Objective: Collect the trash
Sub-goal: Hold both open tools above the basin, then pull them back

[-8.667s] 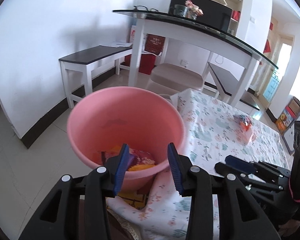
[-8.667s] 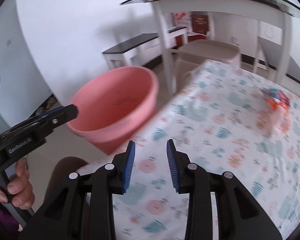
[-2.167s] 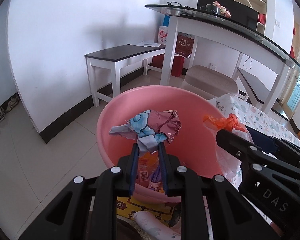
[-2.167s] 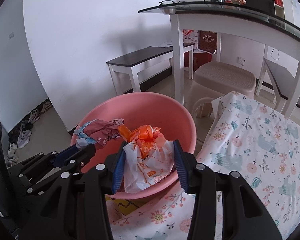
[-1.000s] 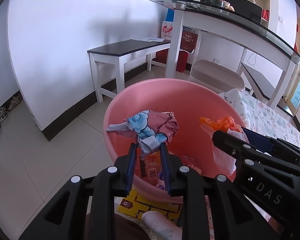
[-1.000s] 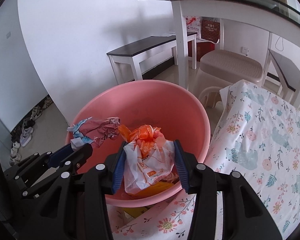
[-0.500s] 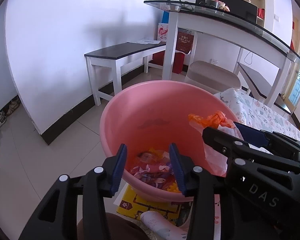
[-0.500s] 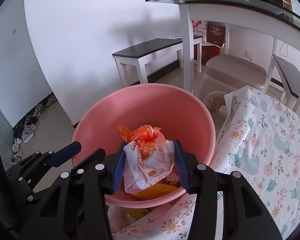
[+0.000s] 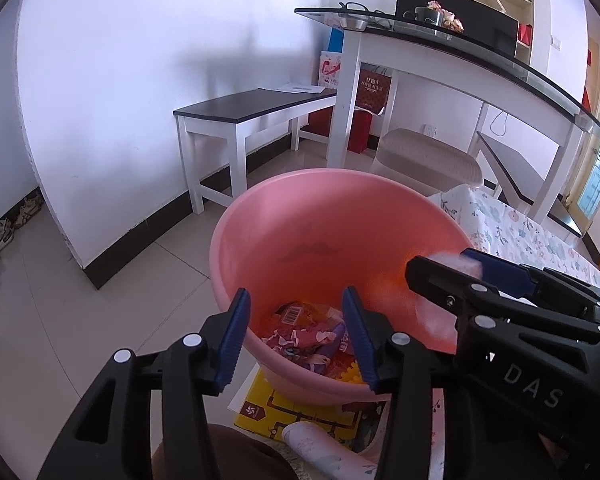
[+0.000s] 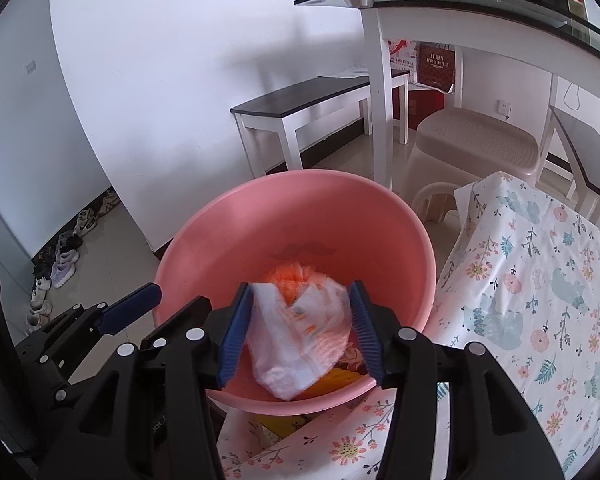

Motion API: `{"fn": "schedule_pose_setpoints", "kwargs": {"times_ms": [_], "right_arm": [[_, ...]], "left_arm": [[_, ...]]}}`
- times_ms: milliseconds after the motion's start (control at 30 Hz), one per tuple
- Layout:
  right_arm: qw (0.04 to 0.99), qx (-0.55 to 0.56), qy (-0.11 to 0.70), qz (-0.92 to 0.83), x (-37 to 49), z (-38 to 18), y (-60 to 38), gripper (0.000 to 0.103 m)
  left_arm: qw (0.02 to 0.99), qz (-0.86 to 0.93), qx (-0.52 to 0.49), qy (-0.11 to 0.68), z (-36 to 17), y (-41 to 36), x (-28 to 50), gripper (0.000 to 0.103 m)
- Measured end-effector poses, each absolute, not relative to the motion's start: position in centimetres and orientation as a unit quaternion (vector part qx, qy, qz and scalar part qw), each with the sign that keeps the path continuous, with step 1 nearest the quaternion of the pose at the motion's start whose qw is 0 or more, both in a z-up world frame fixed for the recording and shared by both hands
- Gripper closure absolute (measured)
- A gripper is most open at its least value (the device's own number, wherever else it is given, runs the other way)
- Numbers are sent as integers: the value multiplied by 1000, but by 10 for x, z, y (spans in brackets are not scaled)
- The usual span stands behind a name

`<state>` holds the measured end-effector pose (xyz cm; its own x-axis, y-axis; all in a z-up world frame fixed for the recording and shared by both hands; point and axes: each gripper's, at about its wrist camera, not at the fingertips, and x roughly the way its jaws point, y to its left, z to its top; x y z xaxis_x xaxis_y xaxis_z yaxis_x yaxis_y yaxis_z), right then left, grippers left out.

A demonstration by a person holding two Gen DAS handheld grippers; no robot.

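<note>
Trash bag [image 10: 300,332] between the opening right tool's [image 10: 300,332] jaws shows clearly only there.

Bright daylight from the right; soft shadows on the white wall [image 9: 140,80]; fisheye-bent, dark-cornered edges.

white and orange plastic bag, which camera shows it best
The right wrist view: the white and orange plastic bag fills the gap between the right hand-held gripper fingers, over the pink basin, as the jaws open. The left wrist view catches only a blurred sliver of it behind that gripper.
</note>
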<state>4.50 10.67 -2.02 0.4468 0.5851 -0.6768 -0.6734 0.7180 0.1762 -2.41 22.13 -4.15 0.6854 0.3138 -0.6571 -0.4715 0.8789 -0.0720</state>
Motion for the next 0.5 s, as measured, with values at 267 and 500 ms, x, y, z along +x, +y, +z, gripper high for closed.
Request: {"fn": "schedule_pose_setpoints", "kwargs": {"times_ms": [267,500], "right_arm": [[852,-57,364,372,41,-15,101,52],[855,-52,360,370,37,-11,90,52]], "left_arm": [[913,216,-114,328,-37,219,-27,55],[915,214,-104,325,-32,213,-30,54]]}}
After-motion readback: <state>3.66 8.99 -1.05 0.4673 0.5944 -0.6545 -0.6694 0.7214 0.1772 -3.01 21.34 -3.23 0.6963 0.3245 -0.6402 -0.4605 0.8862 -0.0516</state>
